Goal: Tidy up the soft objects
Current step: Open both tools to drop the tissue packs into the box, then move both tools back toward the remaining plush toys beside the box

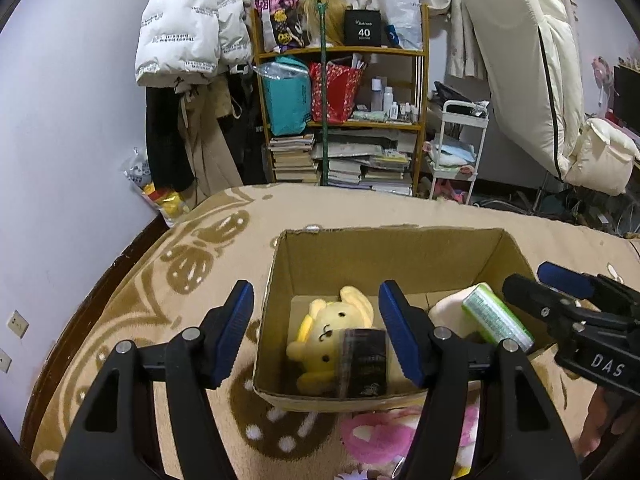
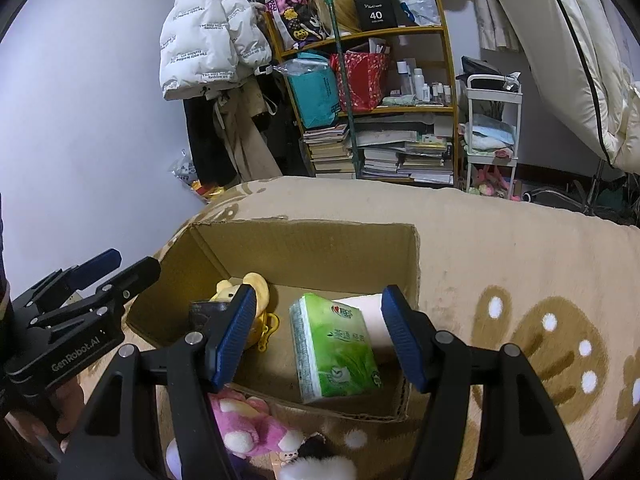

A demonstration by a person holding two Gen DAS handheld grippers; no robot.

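Nearest, a pink plush toy lies on the brown blanket just before the cardboard box. Both the left gripper and right gripper hover with jaws released, empty. Inside the box sit a yellow plush, a dark packet and a green tissue pack.

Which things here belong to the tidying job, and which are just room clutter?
Job:
cardboard box
yellow plush, in the box
green tissue pack, in the box
dark packet, in the box
pink plush, on the blanket outside the box

Lying about:
white puffer jacket
bookshelf
white trolley
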